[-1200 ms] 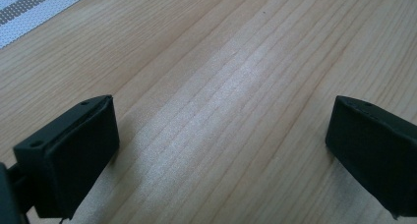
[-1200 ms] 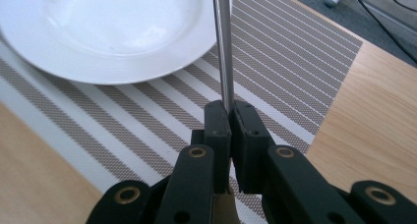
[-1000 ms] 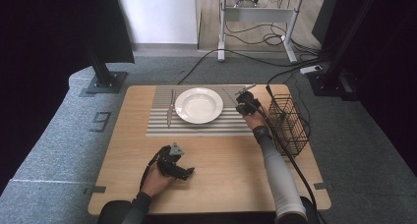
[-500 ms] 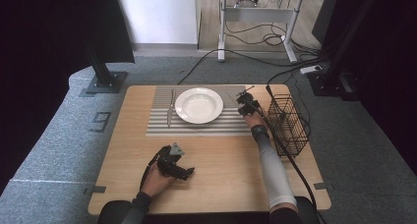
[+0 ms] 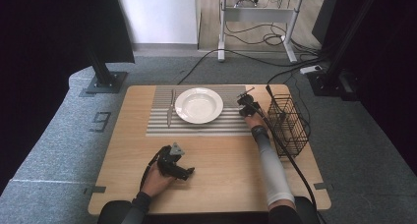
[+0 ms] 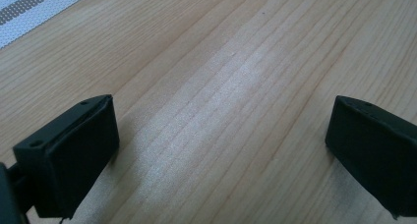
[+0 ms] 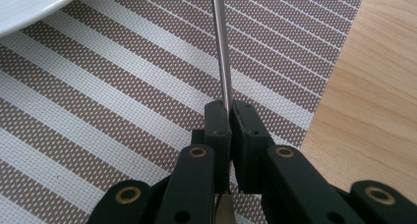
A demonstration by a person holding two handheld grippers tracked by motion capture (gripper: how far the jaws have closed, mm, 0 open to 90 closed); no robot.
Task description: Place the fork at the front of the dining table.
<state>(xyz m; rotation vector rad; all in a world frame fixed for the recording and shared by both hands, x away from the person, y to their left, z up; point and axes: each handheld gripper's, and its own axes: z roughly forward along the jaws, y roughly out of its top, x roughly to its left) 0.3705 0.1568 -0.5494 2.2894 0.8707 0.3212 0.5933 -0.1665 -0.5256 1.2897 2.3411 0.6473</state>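
Steel utensil [image 7: 222,52], thin handle, was pinched in your right gripper [image 7: 230,117] over the striped placemat [image 5: 206,128], right of the plate [image 5: 198,105]. I judged the setting half done: one piece [image 5: 170,108] lay left of the plate; yours remained unplaced. Count: one plate, one placemat, one wire basket [image 5: 287,123], two utensils. Your left gripper [image 6: 221,150] rested spread and empty on the wooden counter [image 5: 216,180].

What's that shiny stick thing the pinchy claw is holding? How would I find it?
Look at the striped placemat on the wooden table. By its right edge, past the white plate, the right gripper is shut on a thin metal utensil handle. The other utensil lies flat, left of the plate.
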